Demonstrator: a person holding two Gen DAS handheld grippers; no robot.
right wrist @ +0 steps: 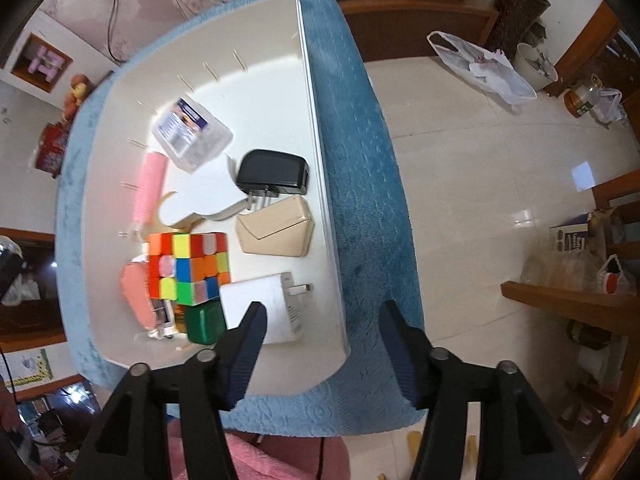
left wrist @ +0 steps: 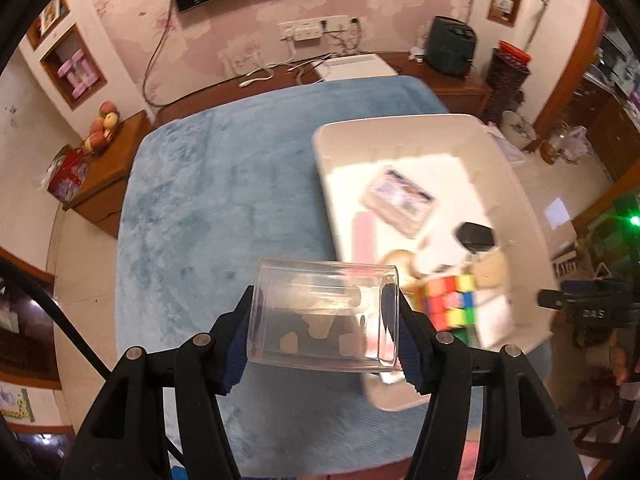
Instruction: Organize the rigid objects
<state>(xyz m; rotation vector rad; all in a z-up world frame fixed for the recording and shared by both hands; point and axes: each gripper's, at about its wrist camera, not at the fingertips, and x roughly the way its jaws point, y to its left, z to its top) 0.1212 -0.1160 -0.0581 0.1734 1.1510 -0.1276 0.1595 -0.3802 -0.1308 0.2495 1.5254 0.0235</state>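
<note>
Right wrist view: bin (right wrist: 312,92) already holds cube (right wrist: 188,268), chargers, boxes; right tool (right wrist: 322,320) apart, empty, above it. Left tool (left wrist: 322,316) clamped on clear cup (left wrist: 320,312), off the blue counter (left wrist: 224,184); cup apparently last to bin.

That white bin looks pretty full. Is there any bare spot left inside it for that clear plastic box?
Yes. The white bin's far end, beyond the labelled clear tub and black charger, is bare. The near end is crowded: colourful puzzle cube, beige case, white plug adapter. The left gripper holds the clear plastic box.
</note>
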